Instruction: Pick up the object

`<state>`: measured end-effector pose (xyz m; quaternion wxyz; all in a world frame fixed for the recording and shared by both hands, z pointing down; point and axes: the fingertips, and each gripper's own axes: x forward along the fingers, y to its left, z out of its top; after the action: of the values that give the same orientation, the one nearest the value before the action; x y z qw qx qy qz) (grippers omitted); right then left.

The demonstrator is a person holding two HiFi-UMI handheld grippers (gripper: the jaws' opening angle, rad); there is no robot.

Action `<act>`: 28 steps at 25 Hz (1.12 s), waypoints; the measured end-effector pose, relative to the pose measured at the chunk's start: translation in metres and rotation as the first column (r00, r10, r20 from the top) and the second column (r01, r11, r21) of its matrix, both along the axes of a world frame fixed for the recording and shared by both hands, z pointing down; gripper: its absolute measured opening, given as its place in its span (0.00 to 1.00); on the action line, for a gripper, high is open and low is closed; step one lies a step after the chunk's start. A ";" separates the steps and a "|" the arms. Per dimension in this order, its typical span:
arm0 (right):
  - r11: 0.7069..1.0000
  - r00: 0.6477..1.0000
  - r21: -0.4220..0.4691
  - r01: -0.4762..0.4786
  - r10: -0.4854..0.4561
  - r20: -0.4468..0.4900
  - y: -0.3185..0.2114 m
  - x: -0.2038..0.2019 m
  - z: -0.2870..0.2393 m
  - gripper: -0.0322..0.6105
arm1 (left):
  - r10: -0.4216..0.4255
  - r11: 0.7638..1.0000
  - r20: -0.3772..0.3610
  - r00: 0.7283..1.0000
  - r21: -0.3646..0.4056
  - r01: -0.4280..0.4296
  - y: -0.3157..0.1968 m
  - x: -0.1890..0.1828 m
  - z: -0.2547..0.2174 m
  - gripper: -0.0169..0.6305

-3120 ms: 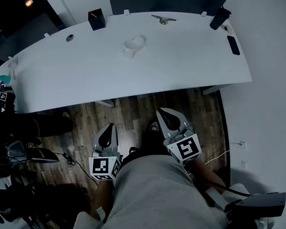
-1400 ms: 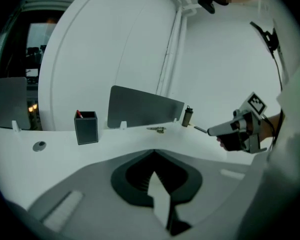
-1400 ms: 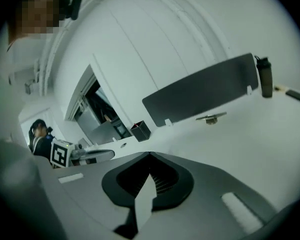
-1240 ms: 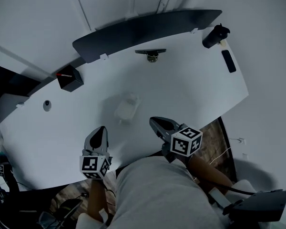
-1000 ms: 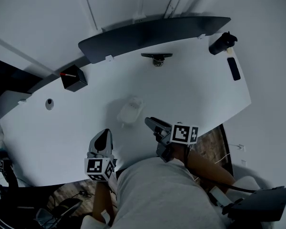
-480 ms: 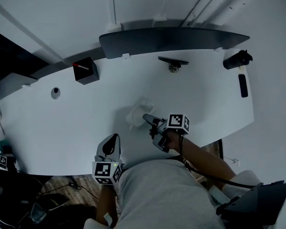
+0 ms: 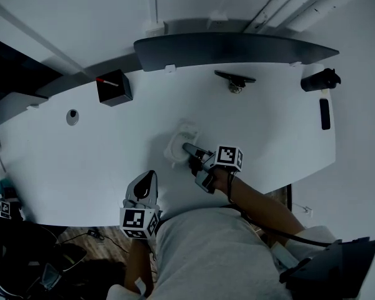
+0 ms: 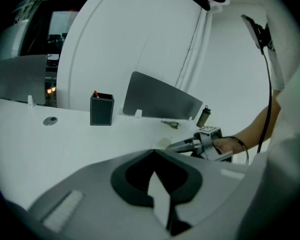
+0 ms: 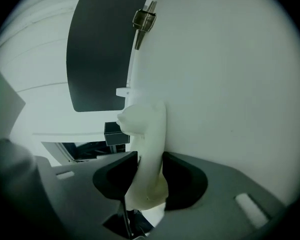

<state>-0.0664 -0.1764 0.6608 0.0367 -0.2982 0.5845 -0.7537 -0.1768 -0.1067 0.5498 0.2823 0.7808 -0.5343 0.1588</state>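
A white, lumpy plastic object (image 7: 180, 141) lies on the white table (image 7: 262, 136) near its middle. My right gripper (image 7: 189, 149) is turned on its side and reaches onto the object's near end. In the right gripper view the object (image 9: 149, 134) fills the gap between the two dark pads (image 9: 119, 176), and the jaws of the right gripper (image 9: 149, 158) are closing on it. My left gripper (image 7: 148, 178) hangs at the table's front edge, shut and empty. In the left gripper view, the left gripper (image 8: 154, 156) points at the right gripper (image 8: 187, 145) and the object (image 8: 163, 143).
A black pen box (image 7: 114, 87) stands at the back left beside a round grommet (image 7: 72, 116). A dark divider panel (image 7: 231, 45) runs along the far edge, with a metal clamp (image 7: 235, 81) before it. A black bottle (image 7: 319, 80) and a flat black device (image 7: 325, 114) sit at the right.
My right gripper has moved forward and left over the table, rolled onto its side and taken the white object between its jaws. The left gripper has stayed near the front edge.
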 end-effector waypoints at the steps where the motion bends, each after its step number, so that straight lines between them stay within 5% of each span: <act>1: 1.000 1.000 0.025 0.003 -0.003 0.005 -0.004 -0.001 -0.003 0.29 | 0.002 1.000 0.001 1.000 -0.001 -0.002 -0.002 0.000 0.000 0.03; 8: 0.936 0.978 0.291 0.197 -0.169 -0.120 -0.012 -0.010 -0.038 0.26 | 0.006 1.000 0.013 1.000 0.004 -0.006 -0.009 -0.004 0.002 0.03; 11: 0.874 0.962 0.409 0.262 -0.203 -0.181 -0.015 -0.006 -0.062 0.26 | -0.004 1.000 0.012 1.000 0.023 0.004 -0.014 -0.008 -0.004 0.03; 14: 0.782 0.943 0.535 0.319 -0.209 -0.258 -0.018 0.000 -0.096 0.26 | -0.011 0.999 0.008 1.000 0.052 0.010 -0.019 -0.011 -0.014 0.03; 17: 0.649 0.922 0.663 0.373 -0.180 -0.343 -0.020 0.007 -0.141 0.26 | -0.014 0.995 0.006 1.000 0.096 0.014 -0.025 -0.011 -0.029 0.03; 22: 0.286 0.833 0.793 0.538 -0.040 -0.551 -0.003 0.016 -0.225 0.26 | 0.001 0.986 0.019 1.000 0.165 -0.004 -0.029 -0.005 -0.056 0.03; 25: 0.105 0.814 0.819 0.564 0.093 -0.573 0.009 0.018 -0.265 0.26 | 0.018 0.978 0.021 1.000 0.207 -0.022 -0.024 0.001 -0.073 0.03; 26: 0.074 0.816 0.825 0.561 0.122 -0.566 0.012 0.019 -0.274 0.26 | 0.024 0.975 0.017 1.000 0.219 -0.027 -0.023 0.004 -0.077 0.03; 28: 0.063 0.820 0.831 0.552 0.141 -0.555 0.016 0.022 -0.282 0.26 | 0.038 0.969 0.006 0.999 0.243 -0.038 -0.022 0.009 -0.085 0.03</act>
<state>-0.0442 -0.1604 0.3793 -0.0412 -0.2864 0.9558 -0.0514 -0.1682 -0.1287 0.4652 0.1811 0.8194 -0.5350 0.0978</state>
